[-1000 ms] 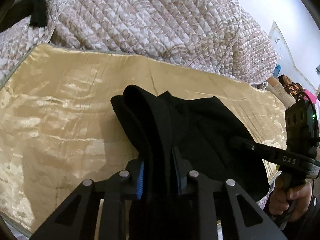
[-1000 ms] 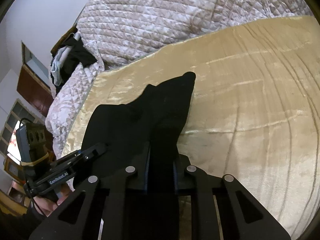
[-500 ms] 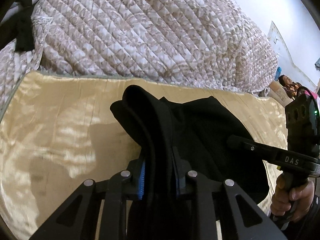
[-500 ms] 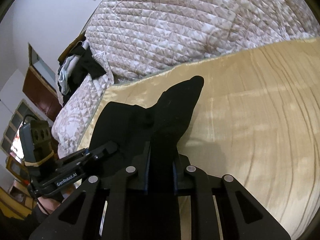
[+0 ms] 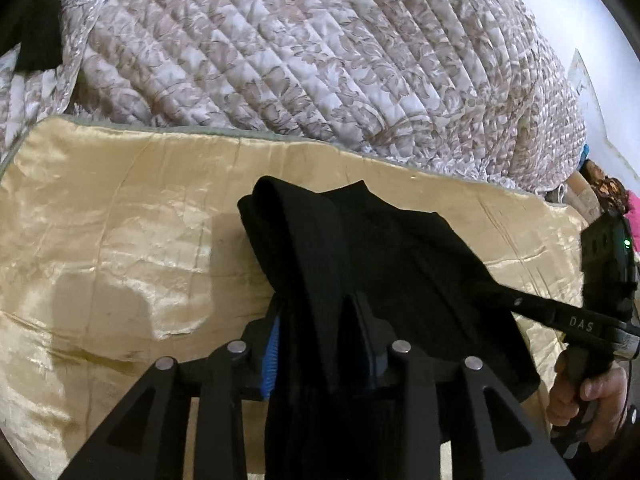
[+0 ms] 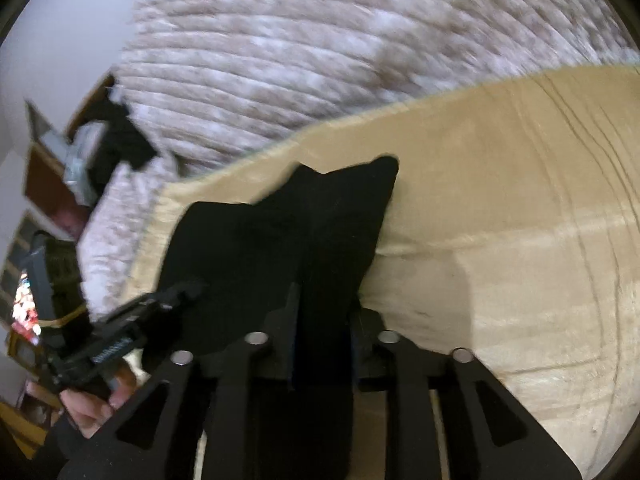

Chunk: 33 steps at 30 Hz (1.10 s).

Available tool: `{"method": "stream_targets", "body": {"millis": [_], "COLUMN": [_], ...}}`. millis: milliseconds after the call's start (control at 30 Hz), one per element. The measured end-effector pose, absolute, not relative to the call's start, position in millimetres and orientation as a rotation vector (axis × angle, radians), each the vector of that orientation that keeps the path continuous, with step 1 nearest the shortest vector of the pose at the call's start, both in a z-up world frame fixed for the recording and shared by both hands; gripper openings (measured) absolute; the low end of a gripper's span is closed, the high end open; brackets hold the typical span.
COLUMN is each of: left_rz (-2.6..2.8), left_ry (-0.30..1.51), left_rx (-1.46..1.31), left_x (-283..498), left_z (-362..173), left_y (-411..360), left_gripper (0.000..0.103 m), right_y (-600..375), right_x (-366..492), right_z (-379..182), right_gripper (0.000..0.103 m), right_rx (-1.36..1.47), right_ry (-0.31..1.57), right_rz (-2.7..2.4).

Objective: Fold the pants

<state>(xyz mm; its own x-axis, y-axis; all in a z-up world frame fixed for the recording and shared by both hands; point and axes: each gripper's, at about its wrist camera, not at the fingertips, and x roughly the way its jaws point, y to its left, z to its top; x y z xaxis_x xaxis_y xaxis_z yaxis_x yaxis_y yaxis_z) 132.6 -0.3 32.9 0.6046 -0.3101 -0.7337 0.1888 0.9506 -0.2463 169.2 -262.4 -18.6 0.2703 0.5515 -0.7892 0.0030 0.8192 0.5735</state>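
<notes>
The black pants [image 5: 380, 248] lie bunched on a gold satin sheet [image 5: 120, 220], folded into a thick bundle. My left gripper [image 5: 316, 308] has a thick fold of the cloth filling the gap between its pads, and its jaws are opening. In the right wrist view the pants [image 6: 260, 248] likewise fill my right gripper [image 6: 324, 292], whose jaws are opening too. Each gripper shows in the other's view, the right gripper [image 5: 520, 304] at the pants' right edge and the left gripper [image 6: 188, 292] at their left edge. A hand [image 5: 592, 396] holds the right handle.
A patterned quilt [image 5: 300, 48] is heaped behind the gold sheet [image 6: 500, 220]. Dark clothes [image 6: 116, 136] lie piled at the far left of the bed. Bare sheet extends left of the pants in the left wrist view and right of them in the right wrist view.
Both grippers have carried the pants forward toward the quilt. The quilt looms larger, less sheet shows ahead, and both jaws have widened slightly around the cloth.
</notes>
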Motion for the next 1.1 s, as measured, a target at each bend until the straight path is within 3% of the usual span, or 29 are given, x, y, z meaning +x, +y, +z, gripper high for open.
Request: {"method": "stream_targets", "body": {"millis": [433, 633, 933, 1100], "left_rz": [-0.260, -0.235, -0.208, -0.205], "left_ry": [0.741, 0.819, 0.810, 0.815], "left_rx": [-0.112, 0.000, 0.007, -0.003], "left_x": [62.9, 57.8, 59.5, 59.4], "left_z": [68.7, 32.4, 28.3, 27.6], "left_y": [-7.6, -27.0, -25.2, -22.6], "left_gripper": [0.037, 0.037, 0.037, 0.037], "right_y": [-233.5, -201.9, -205.1, -191.9], "right_x": [124.0, 102.1, 94.8, 93.9], "right_z": [42.5, 20.8, 38.5, 24.5], "right_gripper": [0.032, 0.029, 0.029, 0.029], "right_rx": [0.248, 0.081, 0.068, 0.003], "right_ry": [1.128, 1.193, 1.101, 1.146], "right_rz": [0.384, 0.417, 0.418, 0.429]}}
